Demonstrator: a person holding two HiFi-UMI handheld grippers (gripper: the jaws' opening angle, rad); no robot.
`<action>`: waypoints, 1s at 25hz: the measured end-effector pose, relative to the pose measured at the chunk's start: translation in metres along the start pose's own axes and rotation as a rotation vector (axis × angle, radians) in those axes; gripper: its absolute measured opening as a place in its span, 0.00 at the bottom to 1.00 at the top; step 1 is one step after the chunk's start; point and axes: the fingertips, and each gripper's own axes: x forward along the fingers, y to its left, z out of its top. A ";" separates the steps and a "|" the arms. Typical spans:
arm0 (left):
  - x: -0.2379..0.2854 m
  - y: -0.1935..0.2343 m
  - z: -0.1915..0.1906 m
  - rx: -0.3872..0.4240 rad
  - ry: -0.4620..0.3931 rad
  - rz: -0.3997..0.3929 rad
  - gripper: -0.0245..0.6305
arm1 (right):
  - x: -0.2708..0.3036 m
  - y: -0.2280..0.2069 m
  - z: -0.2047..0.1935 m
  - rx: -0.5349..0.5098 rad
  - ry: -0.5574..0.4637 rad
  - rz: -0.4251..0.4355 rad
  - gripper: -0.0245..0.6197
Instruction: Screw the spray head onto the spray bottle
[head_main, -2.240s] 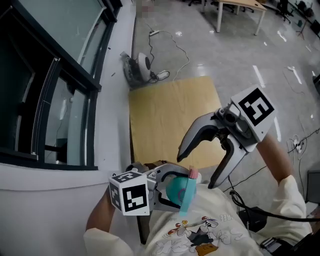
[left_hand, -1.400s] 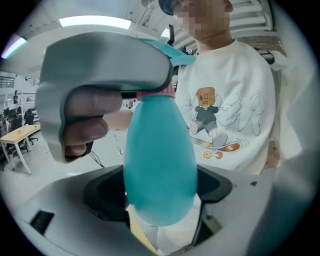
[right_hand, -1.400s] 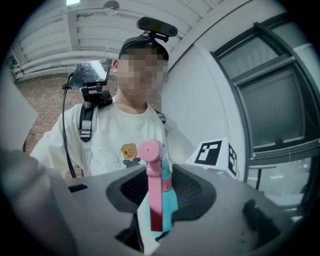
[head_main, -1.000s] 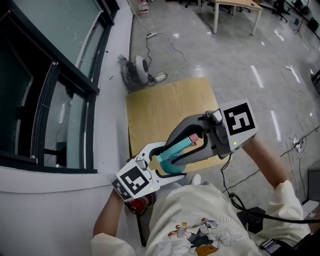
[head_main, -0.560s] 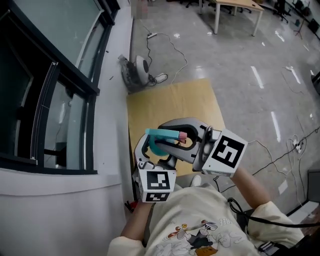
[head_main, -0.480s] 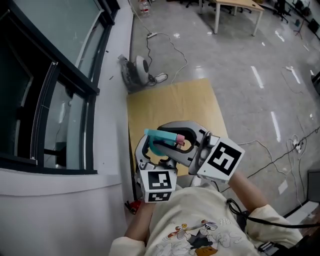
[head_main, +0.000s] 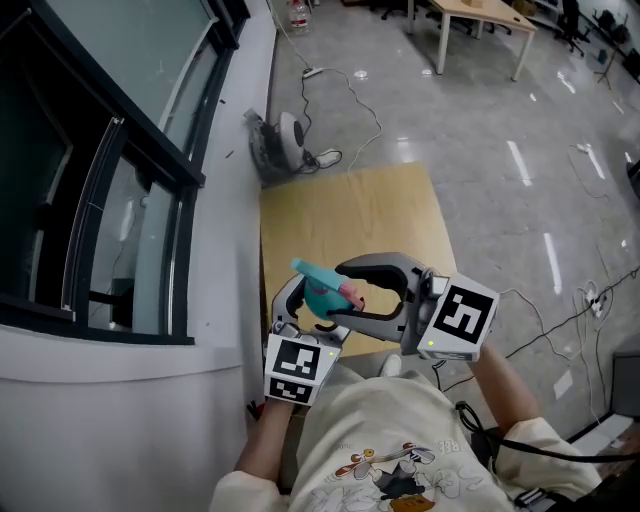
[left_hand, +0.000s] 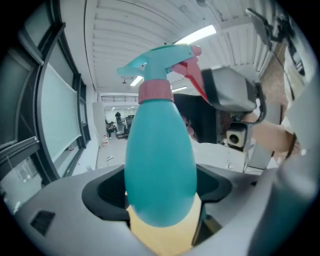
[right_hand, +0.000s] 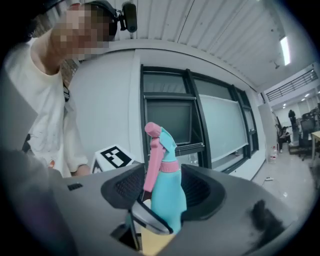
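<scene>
One spray bottle (left_hand: 160, 170), clamped in left gripper (head_main: 302, 306); right gripper (head_main: 342, 293) just opened around it.

Probably an open office or lab: desk (head_main: 478, 9), glazed partition (head_main: 120, 50), power strip (head_main: 312, 72) trailing across a polished floor (head_main: 480, 130).

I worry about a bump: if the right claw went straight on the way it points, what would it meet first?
The spray bottle, held in the left claw: it already stands between the jaws of the right claw, which have just been opening and seem clear of it.
</scene>
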 end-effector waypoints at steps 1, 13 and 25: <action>-0.004 -0.004 0.001 0.016 -0.008 -0.055 0.66 | -0.007 0.004 0.003 0.007 -0.013 0.040 0.37; -0.094 -0.087 0.022 0.271 -0.120 -0.828 0.66 | -0.051 0.042 0.052 0.068 -0.093 0.521 0.40; -0.132 -0.161 0.010 0.451 0.045 -1.216 0.66 | -0.068 0.144 0.054 -0.083 0.017 1.176 0.41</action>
